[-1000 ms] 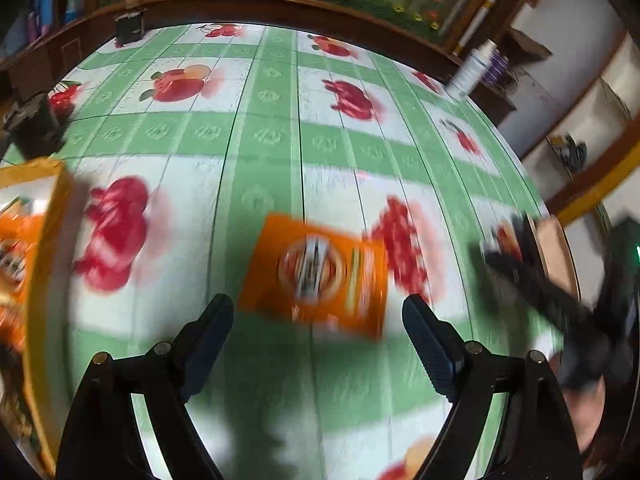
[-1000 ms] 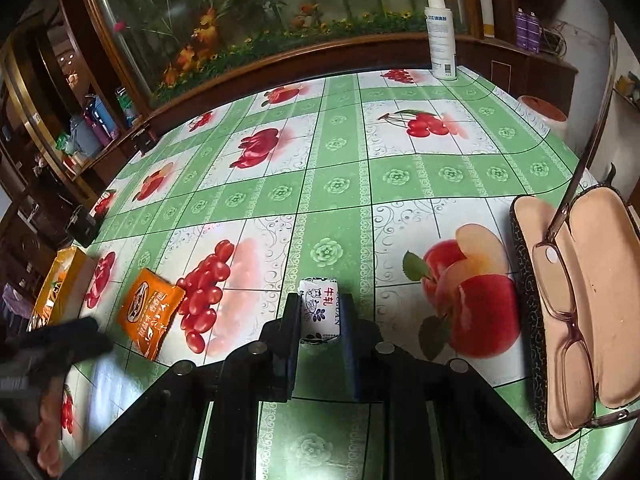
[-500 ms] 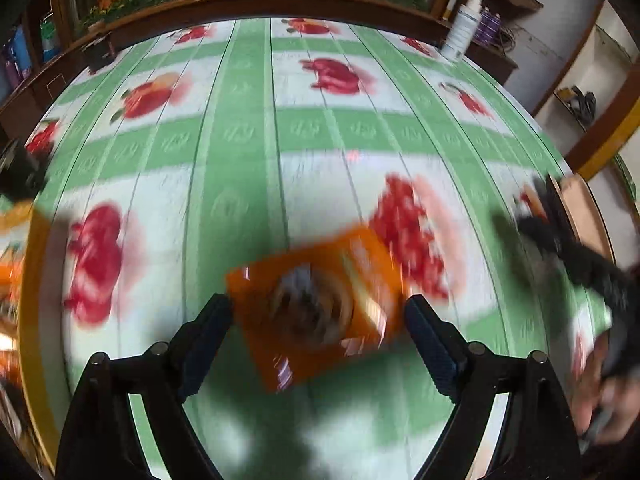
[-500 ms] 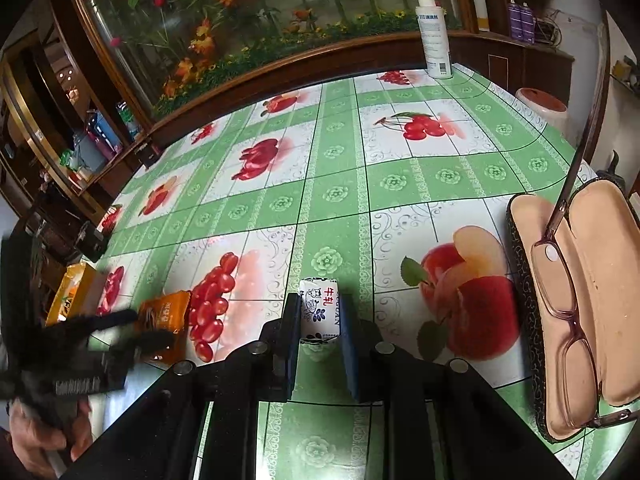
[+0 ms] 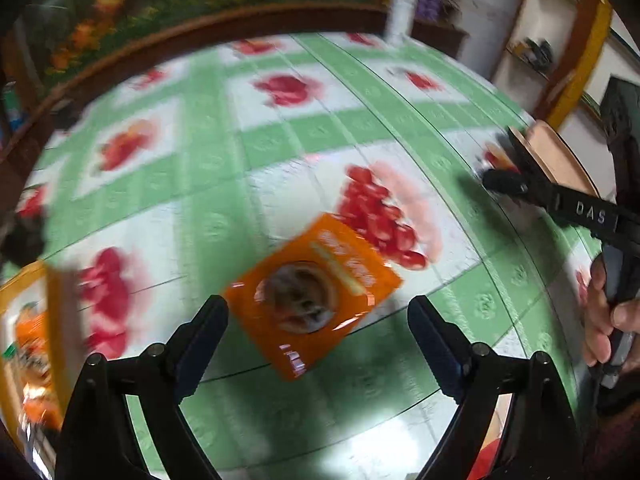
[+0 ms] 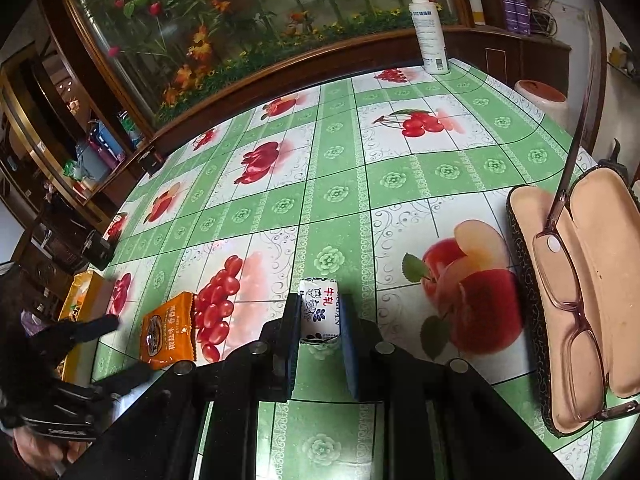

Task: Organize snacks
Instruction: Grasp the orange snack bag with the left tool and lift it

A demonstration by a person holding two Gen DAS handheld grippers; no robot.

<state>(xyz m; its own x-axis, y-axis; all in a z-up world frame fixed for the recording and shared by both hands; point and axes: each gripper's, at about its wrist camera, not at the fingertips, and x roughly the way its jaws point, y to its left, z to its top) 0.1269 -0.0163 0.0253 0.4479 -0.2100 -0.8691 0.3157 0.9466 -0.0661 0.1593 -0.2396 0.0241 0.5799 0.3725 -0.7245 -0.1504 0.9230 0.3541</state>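
Since a second ago, we are seeing the orange snack packet (image 5: 312, 300) sitting turned to a diagonal in the left wrist view and lying closer in, between the fingers of our left gripper (image 5: 318, 328), where before it lay squarer and further ahead. The jaws there are opening wide, and the packet is lying flat on the green fruit-print tablecloth (image 5: 280, 140) between them, with neither pad touching it yet.

Our right gripper (image 6: 320, 334) is clamping the small white wrapped candy (image 6: 320, 312) just as it was, jaws together on its sides, holding it low over the cloth near the open glasses case (image 6: 592, 300).

We are judging the step in hand to be the pickup of the packet for the yellow snack box (image 5: 28, 320) at the left edge, where similar orange wrappers are already showing. To do it well, we are wanting the pads lined up with two opposite edges of the packet, not its corners, since a flat foil pouch is likely to slide or buckle. Coming down low enough to catch the edges against the cloth, then closing gently, looks wise, though blur is hiding the exact gap.
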